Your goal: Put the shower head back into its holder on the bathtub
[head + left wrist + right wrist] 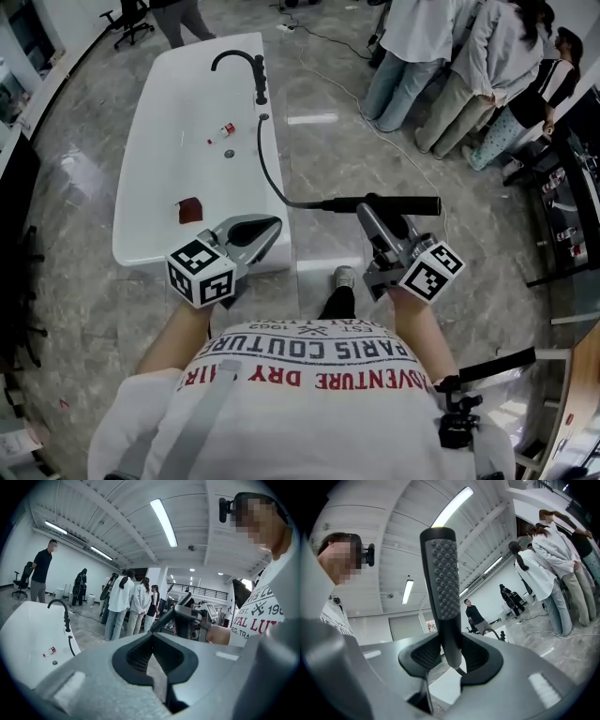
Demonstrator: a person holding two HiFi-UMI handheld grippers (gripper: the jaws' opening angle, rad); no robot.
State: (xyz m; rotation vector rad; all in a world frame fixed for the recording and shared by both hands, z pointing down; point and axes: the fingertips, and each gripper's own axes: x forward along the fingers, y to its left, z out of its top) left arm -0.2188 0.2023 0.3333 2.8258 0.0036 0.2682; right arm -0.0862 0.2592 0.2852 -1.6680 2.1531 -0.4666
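The white bathtub [155,141] lies ahead on the left, with a black arched faucet [246,64] and a black fitting on its right rim at the far end. A black hose [266,164] runs from that rim to the black shower head [398,204]. My right gripper [377,216] is shut on the shower head [442,578], which lies level above the floor to the right of the tub's near end. In the right gripper view my right gripper [451,657] clamps its stem. My left gripper [267,228] is shut and holds nothing, by the tub's near right corner; its jaws [151,641] meet.
Inside the tub lie a small red-and-white bottle [223,131] and a dark red object [190,210], near the drain [230,154]. Several people [469,66] stand at the far right, with a cable [375,122] on the floor. Stands and gear [572,206] line the right side.
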